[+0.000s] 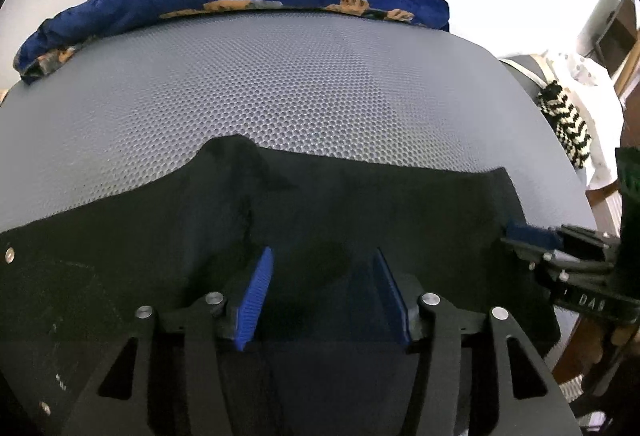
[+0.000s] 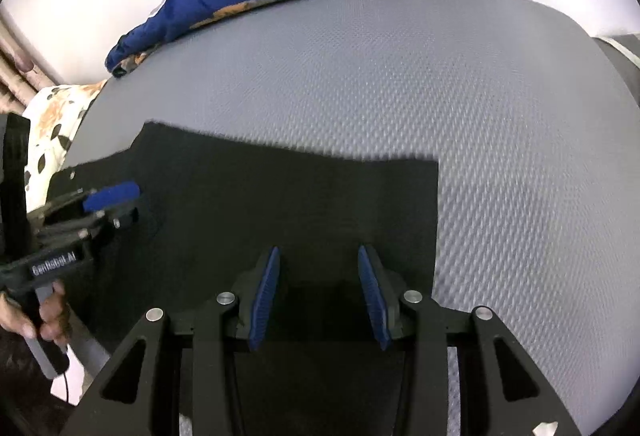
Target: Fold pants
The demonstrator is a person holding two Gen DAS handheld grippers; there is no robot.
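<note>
A: Any lettering to read?
B: Two bits, both on gripper bodies. At the lower left of the right wrist view, the left gripper [image 2: 120, 201] carries white letters on its black body; they look like "GenRobot.AI".
A: And in the left wrist view?
B: At the right edge, the right gripper [image 1: 520, 236] shows pale letters on its black bar, roughly "DAS", too blurred to be sure.
A: Anything else?
B: Nothing readable.

Parted left gripper [image 1: 322, 290] over black pants [image 1: 360, 203]
</note>
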